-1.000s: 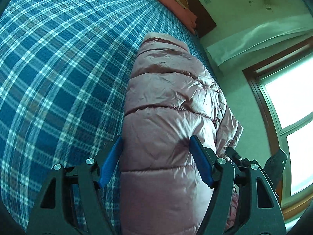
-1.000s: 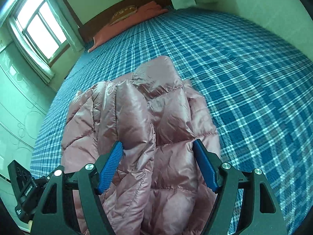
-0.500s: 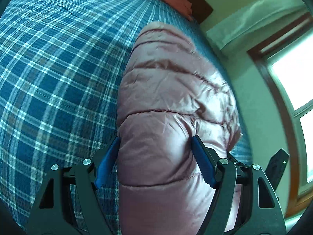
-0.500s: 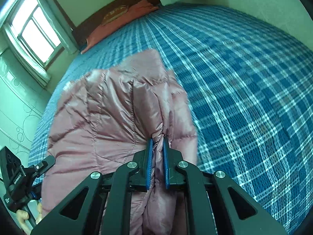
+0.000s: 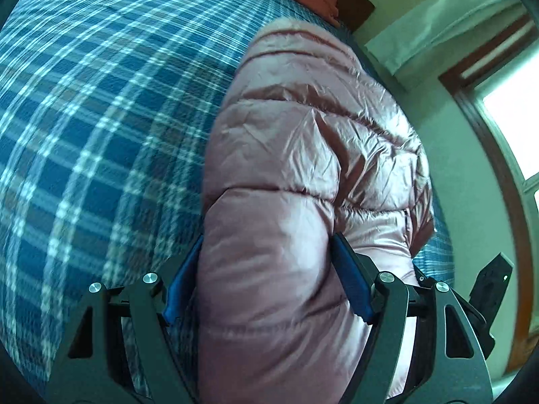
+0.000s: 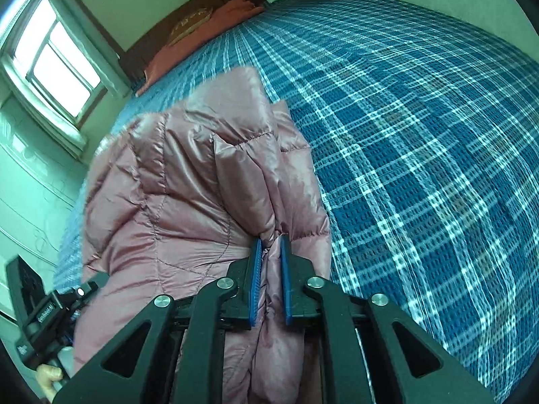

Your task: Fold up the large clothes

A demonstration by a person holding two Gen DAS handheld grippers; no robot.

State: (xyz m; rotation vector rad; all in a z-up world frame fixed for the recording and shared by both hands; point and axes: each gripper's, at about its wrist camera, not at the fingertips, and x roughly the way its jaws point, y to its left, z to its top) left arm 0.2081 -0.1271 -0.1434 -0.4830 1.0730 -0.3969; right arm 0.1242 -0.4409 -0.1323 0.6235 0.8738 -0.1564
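- Since a second ago the right hand-held gripper (image 6: 269,259) has gone from wide to pinching a fold of the pink jacket (image 6: 188,202); its jaws are easing open slightly
- Left hand-held gripper (image 5: 269,269) straddles the jacket's puffy edge, jaws wide, likely steadying it on the bed (image 5: 84,118) for folding

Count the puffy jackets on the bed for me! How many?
1. The pink puffy jacket lies bunched up on the blue checked bed, on the side nearest the window. Its folds could hide something smaller underneath.
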